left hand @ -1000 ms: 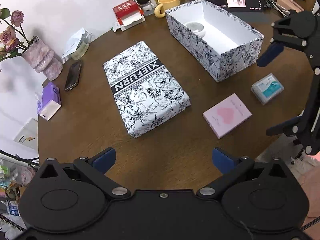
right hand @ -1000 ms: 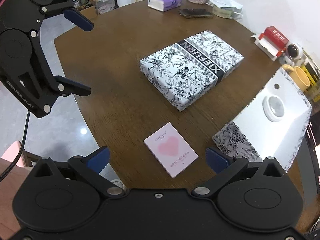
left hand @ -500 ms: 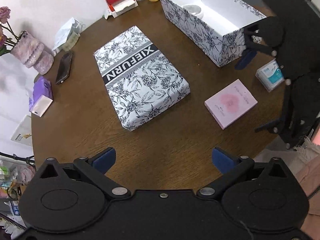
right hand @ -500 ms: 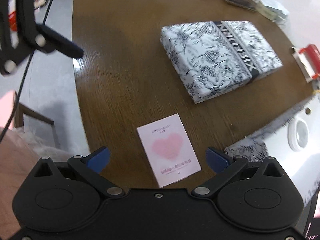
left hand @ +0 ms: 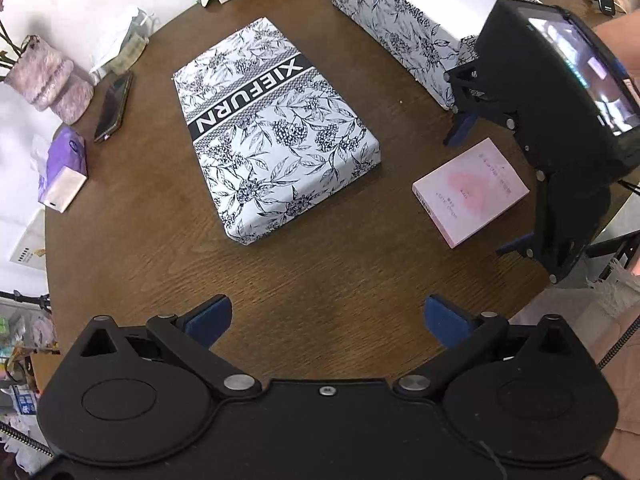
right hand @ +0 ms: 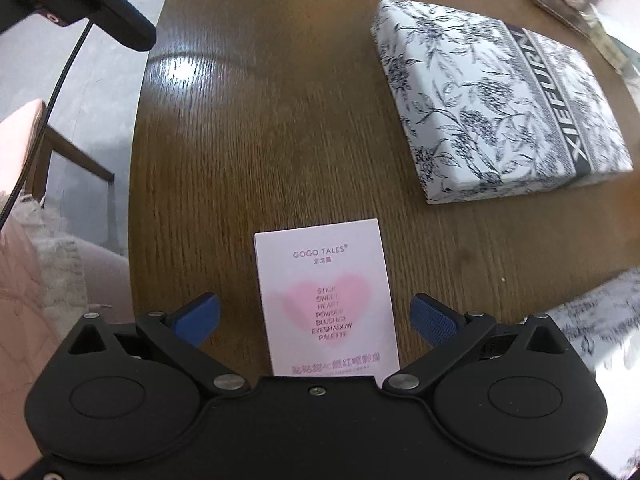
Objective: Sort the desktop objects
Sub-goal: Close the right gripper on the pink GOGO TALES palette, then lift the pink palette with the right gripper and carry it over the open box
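In the left wrist view, at the far left edge of the frame, a pink vase [left hand: 52, 80] stands above a purple tissue pack [left hand: 62, 170], with a dark phone [left hand: 113, 106] lying just beside them on the round wooden table [left hand: 320, 272]. At centre frame lies a closed floral box lid [left hand: 272, 128] printed XIEFURN. Along the bottom, the left gripper [left hand: 326, 318] hangs over bare wood with its blue pads wide apart, holding nothing. At the upper right sits the open floral box [left hand: 400, 28], the likely place for sorted items. Right of centre, the pink palette box [left hand: 470, 190] lies flat on the table, and the right gripper [left hand: 486, 194] straddles it from the right edge of the frame.

In the right wrist view, the pink palette box [right hand: 326, 300] fills the lower centre of the frame, between the spread blue pads [right hand: 434, 320] of the right gripper [right hand: 316, 316], which do not touch it (jaws open, nothing gripped). The floral lid [right hand: 500, 100] sits at the upper right.

The step in hand appears to be closing on the palette box. It is thin and flat, so the pads may slide over its top edges rather than catch its sides if they close too high. It also lies near the table rim, so a nudge from one pad landing first could push it askew or towards the edge.
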`<state>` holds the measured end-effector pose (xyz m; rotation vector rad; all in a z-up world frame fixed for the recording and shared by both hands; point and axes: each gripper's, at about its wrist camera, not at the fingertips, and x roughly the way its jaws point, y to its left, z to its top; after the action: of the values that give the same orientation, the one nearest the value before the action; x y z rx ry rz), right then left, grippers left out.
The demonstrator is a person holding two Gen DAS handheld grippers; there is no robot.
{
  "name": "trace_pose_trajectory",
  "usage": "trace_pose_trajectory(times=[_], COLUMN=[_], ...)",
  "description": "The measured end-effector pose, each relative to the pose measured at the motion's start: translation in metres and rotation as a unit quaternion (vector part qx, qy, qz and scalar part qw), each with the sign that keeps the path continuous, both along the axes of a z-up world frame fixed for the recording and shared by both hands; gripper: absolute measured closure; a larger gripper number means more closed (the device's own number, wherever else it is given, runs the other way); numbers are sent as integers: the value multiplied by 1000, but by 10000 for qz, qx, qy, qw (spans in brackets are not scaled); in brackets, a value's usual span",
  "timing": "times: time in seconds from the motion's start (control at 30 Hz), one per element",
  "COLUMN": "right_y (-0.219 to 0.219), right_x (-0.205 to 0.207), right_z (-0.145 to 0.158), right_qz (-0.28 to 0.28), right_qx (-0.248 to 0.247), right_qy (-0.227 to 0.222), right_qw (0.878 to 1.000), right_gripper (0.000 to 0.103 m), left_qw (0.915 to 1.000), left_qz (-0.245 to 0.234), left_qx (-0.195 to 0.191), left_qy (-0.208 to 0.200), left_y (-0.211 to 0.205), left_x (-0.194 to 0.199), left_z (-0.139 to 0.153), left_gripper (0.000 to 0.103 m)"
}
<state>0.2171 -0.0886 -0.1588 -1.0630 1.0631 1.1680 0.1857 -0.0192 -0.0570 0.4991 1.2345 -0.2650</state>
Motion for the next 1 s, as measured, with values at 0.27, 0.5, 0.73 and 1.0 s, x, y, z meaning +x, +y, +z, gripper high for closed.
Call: trace_pose_trajectory(times=[0.27,0.5,0.73,1.0], right_y=[2,1,2,4], right_x=[7,15,22,22], right_z=[-7,-6,2,5], right_qz=[386,534,743,820], right_qx=[-238,-401,-548,-583], right_qy=[125,404,432,390], right_qw=[9989,9969,9948,9942], right_gripper=[6,12,34,34], left_qw=[10000,9999,9998,9998], left_qz=[77,126,161,145], left_qx=[-47,-102,-103,-124], left_qy=[37,46,91,57], left_y=[-1,0,0,-1], left_x=[5,9,12,11], left_z=[-2,1,1,4], left_gripper=[0,0,0,0])
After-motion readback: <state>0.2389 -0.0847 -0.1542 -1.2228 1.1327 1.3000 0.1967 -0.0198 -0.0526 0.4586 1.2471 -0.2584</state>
